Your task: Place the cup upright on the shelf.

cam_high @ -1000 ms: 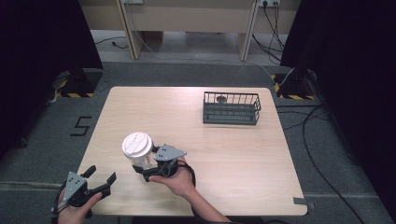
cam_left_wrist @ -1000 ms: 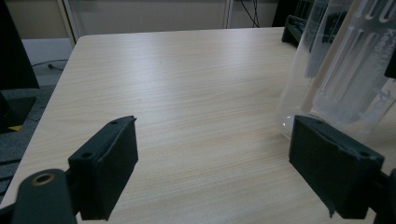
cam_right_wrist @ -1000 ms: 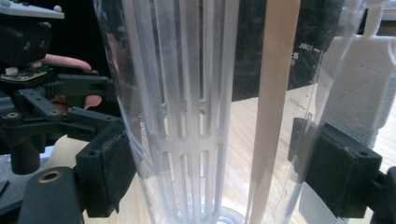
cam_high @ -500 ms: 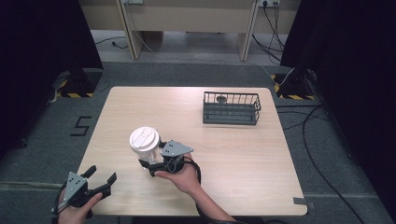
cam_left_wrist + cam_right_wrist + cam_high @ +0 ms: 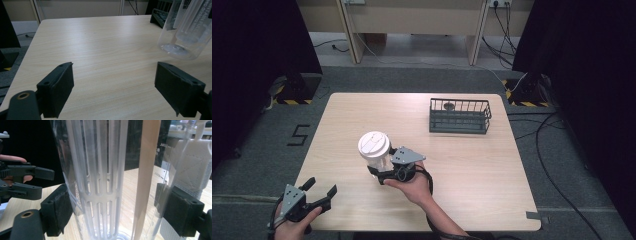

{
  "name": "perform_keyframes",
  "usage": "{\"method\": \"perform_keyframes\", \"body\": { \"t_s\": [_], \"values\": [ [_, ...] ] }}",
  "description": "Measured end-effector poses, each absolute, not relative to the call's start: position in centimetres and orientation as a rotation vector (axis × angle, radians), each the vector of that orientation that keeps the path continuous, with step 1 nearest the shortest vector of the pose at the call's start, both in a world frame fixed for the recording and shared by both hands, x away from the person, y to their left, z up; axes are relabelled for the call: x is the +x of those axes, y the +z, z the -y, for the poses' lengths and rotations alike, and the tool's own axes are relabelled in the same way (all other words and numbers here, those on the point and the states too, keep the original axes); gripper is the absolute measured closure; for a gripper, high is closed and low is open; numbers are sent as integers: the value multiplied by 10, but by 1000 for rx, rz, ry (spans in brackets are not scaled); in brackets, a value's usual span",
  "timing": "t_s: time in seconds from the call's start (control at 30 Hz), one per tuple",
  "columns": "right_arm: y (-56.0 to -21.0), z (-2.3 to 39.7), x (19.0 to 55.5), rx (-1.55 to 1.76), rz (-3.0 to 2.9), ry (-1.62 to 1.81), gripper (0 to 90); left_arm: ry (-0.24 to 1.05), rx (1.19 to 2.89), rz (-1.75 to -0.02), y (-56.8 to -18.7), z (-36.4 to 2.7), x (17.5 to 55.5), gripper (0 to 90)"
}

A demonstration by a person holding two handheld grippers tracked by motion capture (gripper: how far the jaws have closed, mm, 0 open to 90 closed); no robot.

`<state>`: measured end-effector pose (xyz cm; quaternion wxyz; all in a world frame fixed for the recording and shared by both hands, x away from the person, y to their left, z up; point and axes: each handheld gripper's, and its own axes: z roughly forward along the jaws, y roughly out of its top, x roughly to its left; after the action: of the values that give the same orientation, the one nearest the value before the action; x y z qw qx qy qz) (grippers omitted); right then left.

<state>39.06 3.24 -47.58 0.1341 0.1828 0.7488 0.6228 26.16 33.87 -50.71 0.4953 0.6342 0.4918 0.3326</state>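
A clear plastic tumbler (image 5: 374, 152) with a white lid and a slotted white insert hangs tilted just above the wooden table (image 5: 462, 170). My right gripper (image 5: 378, 170) is shut on its lower wall from the near side. In the right gripper view both pads (image 5: 57, 212) press the tumbler (image 5: 107, 182) from either side. My left gripper (image 5: 321, 187) rests open at the table's front left corner with nothing between its jaws. In the left gripper view, where that gripper (image 5: 122, 92) shows, the tumbler's base (image 5: 178, 47) floats at the upper right.
A dark wire basket (image 5: 459, 117) stands at the back right of the table with a small dark round thing (image 5: 449, 106) inside. The left gripper (image 5: 32, 182) appears at the left of the right gripper view.
My right gripper has carried the tumbler to the right and a little farther from the front edge. The left gripper has stayed where it was.
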Motion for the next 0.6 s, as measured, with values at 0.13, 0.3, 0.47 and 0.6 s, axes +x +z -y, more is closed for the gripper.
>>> {"method": "perform_keyframes", "body": {
  "t_s": [0.13,0.3,0.47,0.6],
  "values": [
    [-473,-27,393,538,-2162,1798,183,807,1536,-1192,-507,-339,262,151],
    [-469,-19,397,555,-2143,1788,183,805,1537,-1192,-507,-339,262,151],
    [-467,-13,400,564,-2130,1781,183,804,1535,-1193,-507,-338,262,151],
    [-465,-9,401,580,-2122,1778,184,805,1536,-1194,-507,-338,262,151]
  ]
}}
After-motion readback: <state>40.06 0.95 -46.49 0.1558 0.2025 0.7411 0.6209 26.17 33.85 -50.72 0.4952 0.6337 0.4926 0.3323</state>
